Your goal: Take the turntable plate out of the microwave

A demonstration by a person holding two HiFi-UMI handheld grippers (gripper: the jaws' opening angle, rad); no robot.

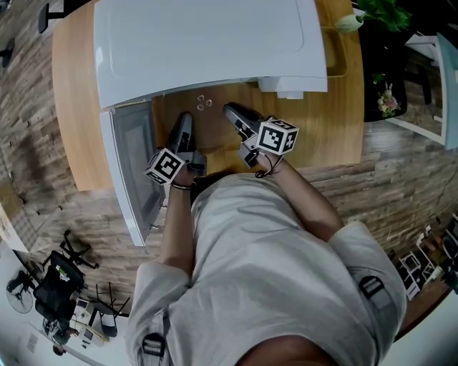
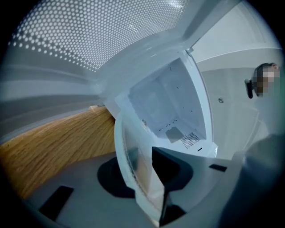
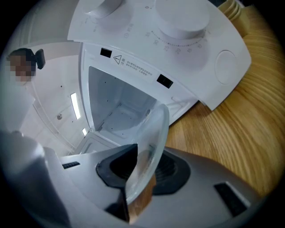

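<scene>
The clear glass turntable plate (image 1: 205, 104) hangs over the wooden table, just in front of the white microwave (image 1: 207, 43), whose cavity (image 2: 171, 111) stands empty. My left gripper (image 1: 184, 121) is shut on the plate's left rim (image 2: 133, 164), which stands edge-on between the jaws (image 2: 151, 178). On the opposite side my right gripper (image 1: 232, 112) is shut on the plate (image 3: 151, 138), its rim wedged between the dark pads (image 3: 116, 167). In the head view the plate shows only as faint glints.
The microwave door (image 1: 132, 164) hangs open to the left, its perforated window (image 2: 89, 35) close beside my left gripper. The control panel with two dials (image 3: 178, 26) is above my right gripper. The wooden table (image 1: 79, 107) ends at the person's body. A plant (image 1: 379, 14) stands far right.
</scene>
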